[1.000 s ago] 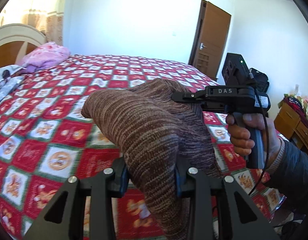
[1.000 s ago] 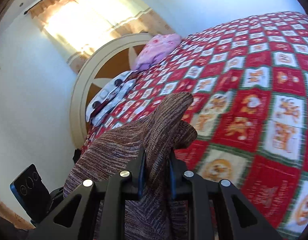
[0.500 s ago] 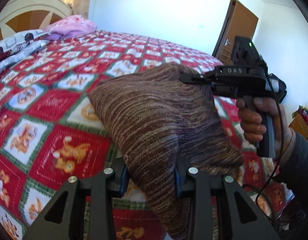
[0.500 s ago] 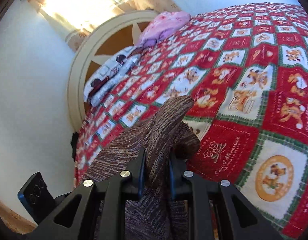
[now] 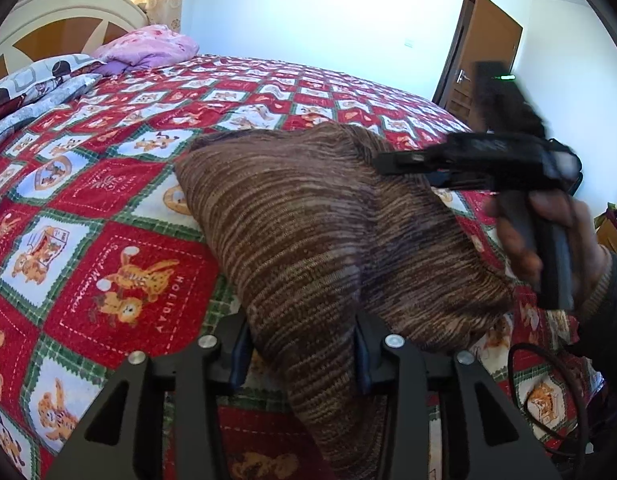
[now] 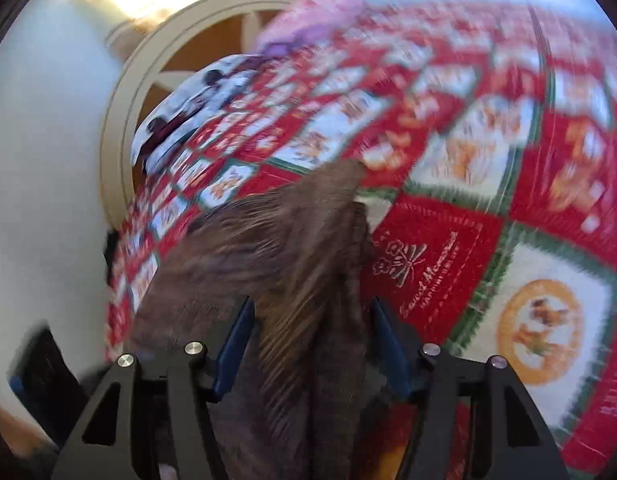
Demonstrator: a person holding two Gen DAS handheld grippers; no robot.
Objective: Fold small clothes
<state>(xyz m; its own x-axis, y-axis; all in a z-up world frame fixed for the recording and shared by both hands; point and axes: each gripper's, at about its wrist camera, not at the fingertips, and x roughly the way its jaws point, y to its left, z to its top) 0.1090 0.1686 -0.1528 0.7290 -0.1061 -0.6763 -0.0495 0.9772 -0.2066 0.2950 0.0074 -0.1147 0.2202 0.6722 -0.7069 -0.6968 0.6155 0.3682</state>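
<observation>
Left gripper [image 5: 302, 354] nearest the lens: blue pads pressed into a bunched fold of the brown knit garment [image 5: 308, 232], a grip on the near end, though its jaws have just eased out a little with the cloth between them. Right gripper [image 6: 312, 338], own view: jaws have just been opening; blue pads stand clear on either side of the knit, which runs loose through the gap. Released, not pinched. View is smeared, so fine contact on the left pad is hard to call.

Step in hand, as I judge it: laying the folded-over garment down on the bed and letting go. Right side is free; left side not yet.

Next move likely calls for the left jaws to part fully, then both tools to back out low and straight so the fold is not dragged open. After that, a re-grip at an edge for the next fold.

Garment: striped brown and tan rib knit, thick, soft, doubled over into a rounded hump. Lies on the red patchwork bedspread [image 5: 120, 240], near the bed's edge, far end resting, near end lifted toward the left jaws.

Farther off: person's hand [image 5: 548, 240] on the right tool's grip, pink bedding [image 5: 148, 46] by the headboard [image 5: 64, 24], brown door [image 5: 484, 52].
</observation>
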